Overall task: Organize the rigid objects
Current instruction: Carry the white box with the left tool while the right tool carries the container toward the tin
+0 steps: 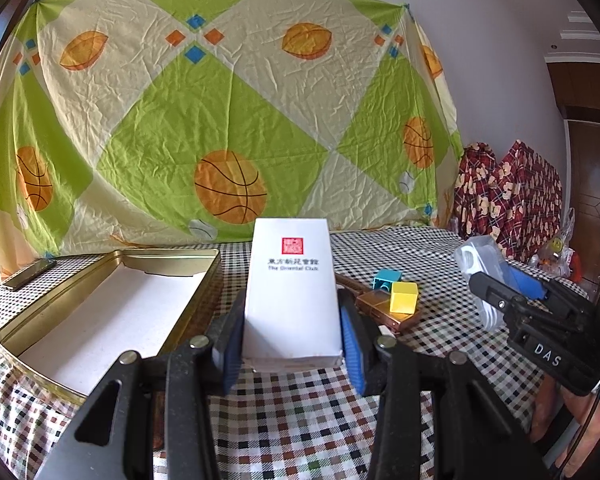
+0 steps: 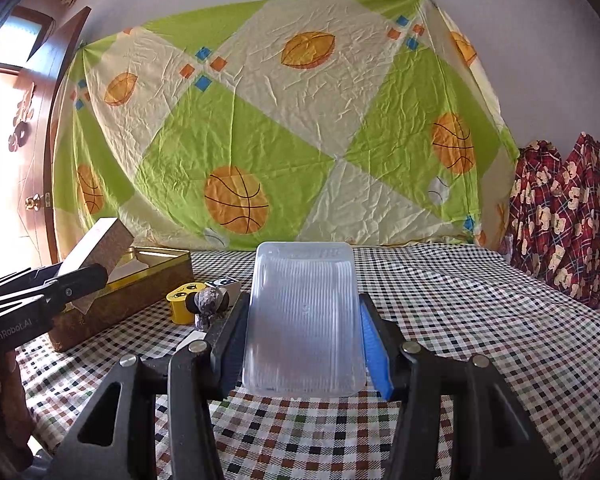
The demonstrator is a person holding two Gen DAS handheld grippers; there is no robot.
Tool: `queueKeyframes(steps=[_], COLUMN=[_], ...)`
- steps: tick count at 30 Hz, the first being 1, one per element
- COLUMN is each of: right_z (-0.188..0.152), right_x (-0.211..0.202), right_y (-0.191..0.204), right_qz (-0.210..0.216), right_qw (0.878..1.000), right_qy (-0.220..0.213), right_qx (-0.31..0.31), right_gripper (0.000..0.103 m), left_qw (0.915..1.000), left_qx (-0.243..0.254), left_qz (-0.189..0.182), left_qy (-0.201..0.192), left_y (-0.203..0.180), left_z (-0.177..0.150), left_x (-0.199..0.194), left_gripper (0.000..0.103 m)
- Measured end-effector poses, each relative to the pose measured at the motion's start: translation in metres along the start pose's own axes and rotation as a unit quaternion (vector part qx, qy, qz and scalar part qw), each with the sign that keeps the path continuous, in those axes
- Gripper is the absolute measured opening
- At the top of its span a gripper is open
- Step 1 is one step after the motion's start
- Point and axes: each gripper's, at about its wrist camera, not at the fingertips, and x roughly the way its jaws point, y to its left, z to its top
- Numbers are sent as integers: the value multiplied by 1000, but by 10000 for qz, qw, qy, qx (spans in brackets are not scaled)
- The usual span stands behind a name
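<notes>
the left hand-held gripper [image 1: 292, 340] is clenched on a white box [image 1: 290, 292] with a red seal, holding it raised just right of the open gold tin [image 1: 112, 312] on the checkered desk [image 1: 300, 420]. the right hand-held gripper [image 2: 304, 344] grips a ribbed clear plastic case [image 2: 304, 320] above the cloth. a yellow cube [image 1: 404, 297], a blue block [image 1: 386, 280] and a copper bar [image 1: 376, 308] lie between them.

White box [image 1: 291, 292] with a red seal, flanked by blue claw pads [image 1: 354, 350]. Gold tin [image 1: 112, 308], white inside. Yellow cube [image 1: 404, 298], teal cube [image 1: 387, 280], copper-brown case [image 1: 374, 306]. Clear ribbed tray [image 2: 304, 320]. The tabletop [image 2: 480, 320] wears small multicoloured checks; behind, a green-and-cream sheet [image 1: 220, 112] with orange basketballs.
</notes>
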Motion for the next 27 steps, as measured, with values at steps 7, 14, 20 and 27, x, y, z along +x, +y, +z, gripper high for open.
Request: queueKeyframes(steps=[7,14,20,27], right_z=[-1,-4,-6,-6], right_x=[1,2,2,3], right_y=[20,48,64,82], right_qz=[144,363,478,654], right_qw=[9999,9992,9985,9969], right_qy=[-27,4,37,100], right_qx=[62,-156,-269,-415], right_gripper=[54,54,54,54], left_qw=[9998,9993,9985,9977], left_qx=[32,10,-13,-113], left_qz=[137,277,418,535], left_qy=[-135,-237,-342,-402], left_y=[8,22,34,48], left_z=[0,-2,-4,-5], left_x=[-6,-13,-20,-26], left_gripper=[41,41,41,41])
